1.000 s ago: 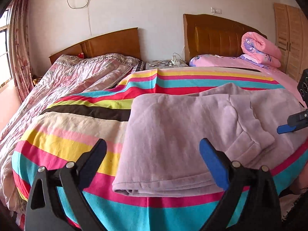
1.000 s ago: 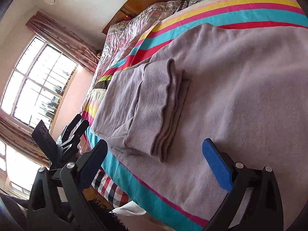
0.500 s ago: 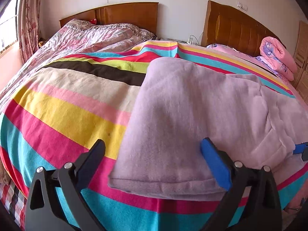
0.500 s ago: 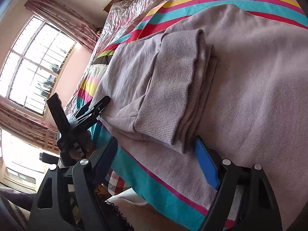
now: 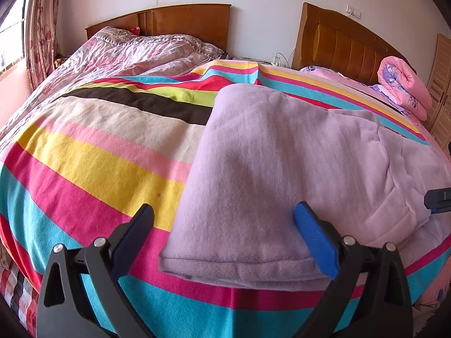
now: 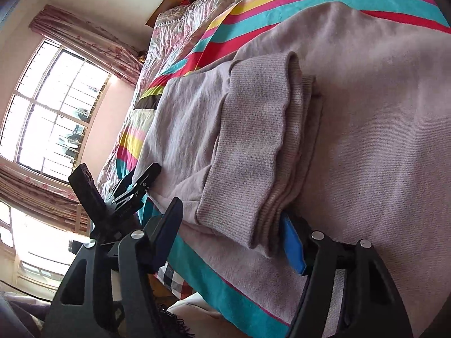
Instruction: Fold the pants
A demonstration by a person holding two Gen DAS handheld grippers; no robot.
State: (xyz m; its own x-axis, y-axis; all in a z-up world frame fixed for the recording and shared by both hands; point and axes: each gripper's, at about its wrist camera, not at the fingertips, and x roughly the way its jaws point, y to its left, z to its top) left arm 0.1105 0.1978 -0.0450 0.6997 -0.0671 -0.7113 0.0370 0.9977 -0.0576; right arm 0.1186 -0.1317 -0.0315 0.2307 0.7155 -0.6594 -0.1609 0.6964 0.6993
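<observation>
Lilac pants (image 5: 282,163) lie folded on the striped blanket (image 5: 84,155), their near folded edge at the bed's front. My left gripper (image 5: 225,219) stands open astride that edge's left corner, its pads clear of the cloth. In the right wrist view the stacked ribbed cuffs (image 6: 253,140) lie on top of the pants (image 6: 380,112). My right gripper (image 6: 231,233) is closing around the cuffs' near end. Its blue pad is against the stack's side and the other finger is still apart. The left gripper (image 6: 146,177) shows at the pants' far corner.
A crumpled floral quilt (image 5: 126,56) covers the bed on the left, below wooden headboards (image 5: 346,42). A rolled pink quilt (image 5: 403,84) and a wardrobe (image 5: 439,90) are at the right. A bright window (image 6: 50,112) and a checked cloth (image 6: 174,281) under the bed edge show in the right wrist view.
The left gripper dropped closer to the pants' near edge, then held still. The right gripper moved in on the ribbed cuffs and its jaws narrowed around them.
</observation>
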